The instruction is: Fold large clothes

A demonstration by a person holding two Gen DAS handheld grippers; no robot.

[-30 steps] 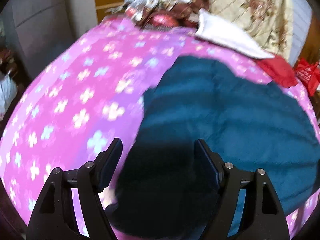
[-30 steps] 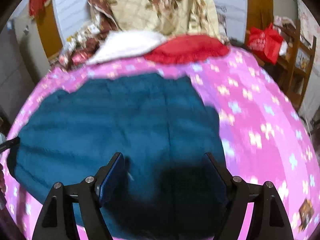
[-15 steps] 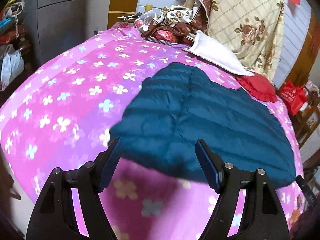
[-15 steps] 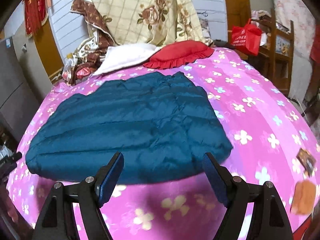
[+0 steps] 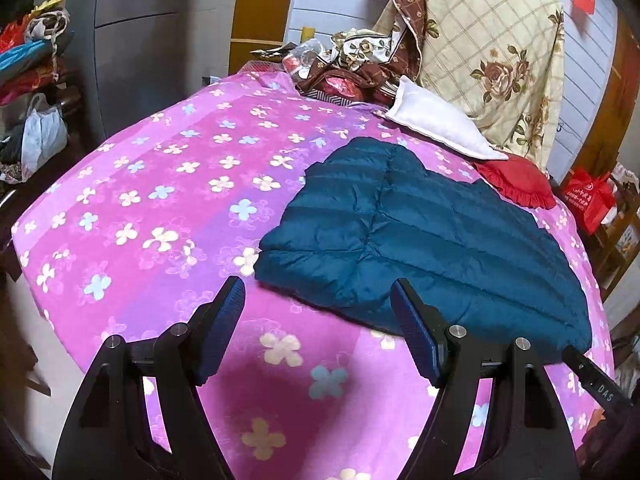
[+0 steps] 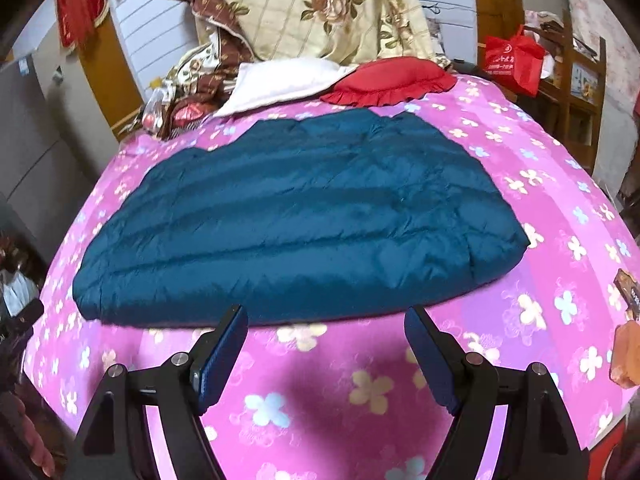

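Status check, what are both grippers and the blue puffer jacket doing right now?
Left gripper open, empty. Right gripper open, empty. Blue puffer jacket lies flat on the pink floral bedspread, ahead of both. Nothing in the way.

Teal quilted down jacket (image 5: 432,240), puffy with stitched horizontal channels, folded into a broad flat bundle. Lies spread on the pink flowered bedspread (image 5: 160,208), long edge toward the foot of the bed, far end near the red cushion (image 6: 388,80) and white pillow (image 6: 280,84)

Left gripper (image 5: 318,300), right gripper (image 6: 326,330): black angular frames, blue ribbed pads, silver round screws.
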